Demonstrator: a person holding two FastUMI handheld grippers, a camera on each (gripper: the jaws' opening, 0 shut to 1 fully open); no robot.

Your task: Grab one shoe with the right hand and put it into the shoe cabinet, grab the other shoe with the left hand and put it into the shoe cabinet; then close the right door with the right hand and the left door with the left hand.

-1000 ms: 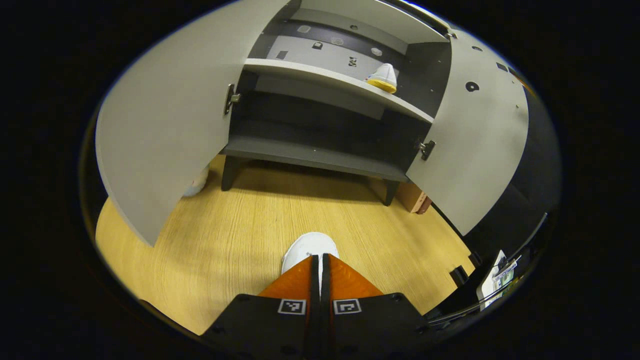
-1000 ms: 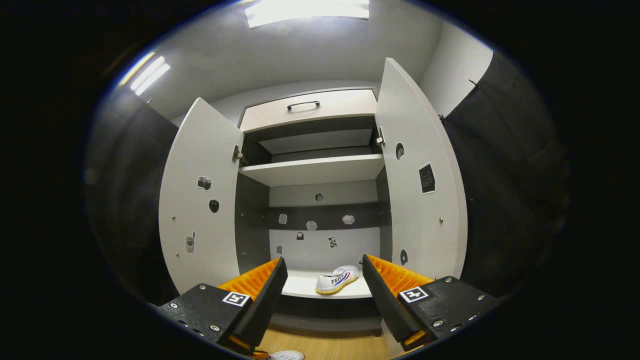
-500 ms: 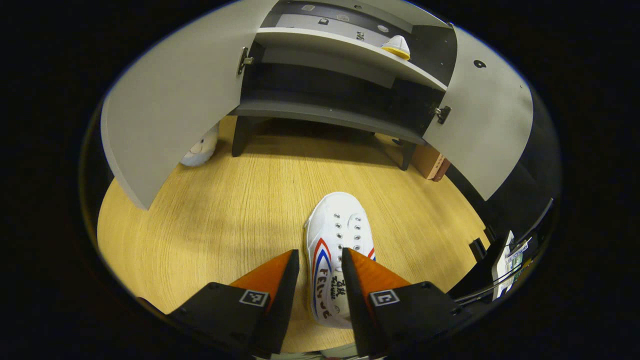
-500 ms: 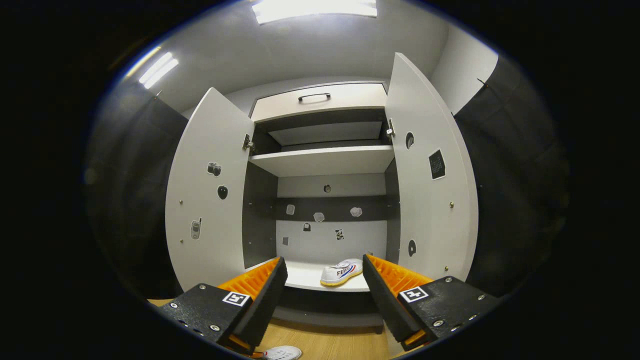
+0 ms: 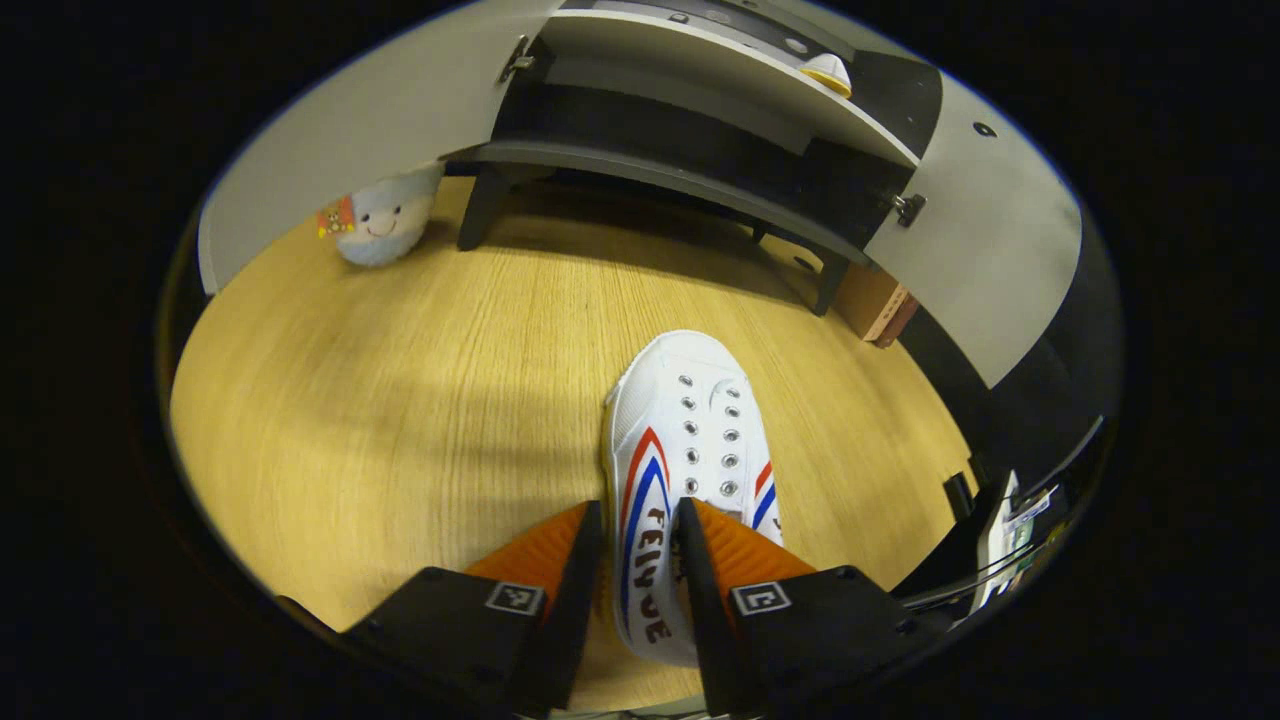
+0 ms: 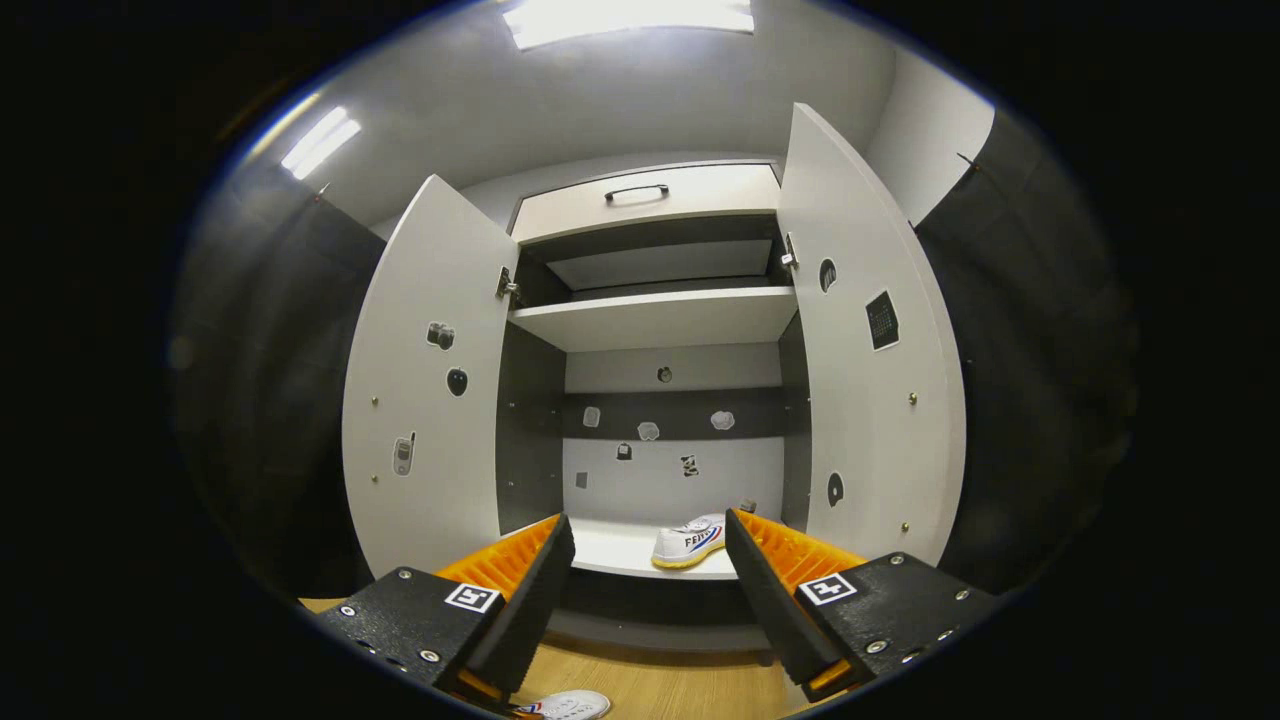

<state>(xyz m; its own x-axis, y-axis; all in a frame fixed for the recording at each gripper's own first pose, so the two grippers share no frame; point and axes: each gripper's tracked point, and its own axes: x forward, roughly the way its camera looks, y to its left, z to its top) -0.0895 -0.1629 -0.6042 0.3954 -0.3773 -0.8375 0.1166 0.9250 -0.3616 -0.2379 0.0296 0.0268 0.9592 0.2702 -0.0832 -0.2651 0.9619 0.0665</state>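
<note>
Wood floor [image 5: 400, 400] bears a white shoe [image 5: 690, 420]; shelf [image 6: 620, 550] bears another [image 6: 690, 541].

Your left gripper [image 5: 640, 560] straddles the white canvas shoe [image 5: 685, 450] on the wooden floor [image 5: 400, 400], fingers apart.

Two shoes: one on the floor [image 5: 690, 450], one on a shelf [image 6: 688, 541]. One cabinet [image 6: 655, 320] with two doors. One plush toy [image 5: 385, 215].

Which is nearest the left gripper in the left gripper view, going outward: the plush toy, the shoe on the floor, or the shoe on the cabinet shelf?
1. Shoe on the floor, between the left gripper fingers.
2. Plush toy, far left, beside the cabinet leg.
3. Shoe on the cabinet shelf, top right.
</note>
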